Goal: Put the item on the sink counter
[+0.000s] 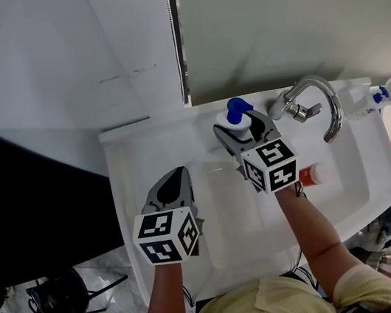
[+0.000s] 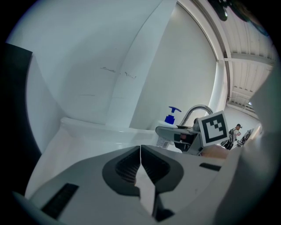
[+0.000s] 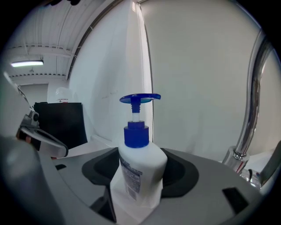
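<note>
Right gripper is clamping the pump bottle mid-body, upper centre; likely stiff, light, slippery; left gripper is sitting closed, empty.

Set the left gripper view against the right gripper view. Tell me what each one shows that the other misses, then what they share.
Only the left gripper view: the left tongs, jaws together with nothing between them, and a square-marker cube near the faucet. Only the right gripper view: the right tongs closed on the sides of the pump bottle, plus a lit ceiling strip light. Both: the pump bottle with its blue pump, the chrome faucet and the white wall.
</note>
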The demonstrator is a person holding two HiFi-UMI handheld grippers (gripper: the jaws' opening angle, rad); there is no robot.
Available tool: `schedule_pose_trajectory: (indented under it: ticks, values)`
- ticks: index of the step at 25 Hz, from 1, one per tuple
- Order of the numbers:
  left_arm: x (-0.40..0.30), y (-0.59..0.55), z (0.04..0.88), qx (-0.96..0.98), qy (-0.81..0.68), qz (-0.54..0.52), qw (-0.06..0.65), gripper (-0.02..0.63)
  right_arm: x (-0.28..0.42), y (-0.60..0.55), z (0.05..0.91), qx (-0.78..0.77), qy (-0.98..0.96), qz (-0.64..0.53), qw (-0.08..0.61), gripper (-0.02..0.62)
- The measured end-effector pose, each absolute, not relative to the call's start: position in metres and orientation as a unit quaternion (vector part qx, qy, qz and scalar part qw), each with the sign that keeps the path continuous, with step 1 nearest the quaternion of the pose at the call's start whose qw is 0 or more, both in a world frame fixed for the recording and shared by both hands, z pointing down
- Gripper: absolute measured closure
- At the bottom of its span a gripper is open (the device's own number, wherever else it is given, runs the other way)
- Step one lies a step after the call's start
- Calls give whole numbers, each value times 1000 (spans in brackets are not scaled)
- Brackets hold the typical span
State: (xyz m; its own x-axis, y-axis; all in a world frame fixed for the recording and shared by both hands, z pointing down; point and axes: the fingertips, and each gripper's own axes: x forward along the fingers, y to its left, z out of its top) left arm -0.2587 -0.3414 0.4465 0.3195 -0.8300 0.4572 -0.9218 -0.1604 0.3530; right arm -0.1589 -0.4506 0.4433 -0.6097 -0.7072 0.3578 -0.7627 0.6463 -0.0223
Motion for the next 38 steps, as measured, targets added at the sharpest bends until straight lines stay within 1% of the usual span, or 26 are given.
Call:
schedule_pose_trajectory:
  ticks: [13,21,31,38]
  values:
    - [-260,-343,457,752,-581,79,301,568,-171,-461,454,412,-893,68,167,296]
    - [-260,-342,456,753,-580,76,302,568,-175,-460,454,407,-898,54,158,298]
    - [-256,-344,458,755,-576,76,303,568,-172,-457,457,402,-902,62,145,298]
    - [-252,-343,454,759,-574,71,297,568,-172,-456,461,399,-902,47,160,296]
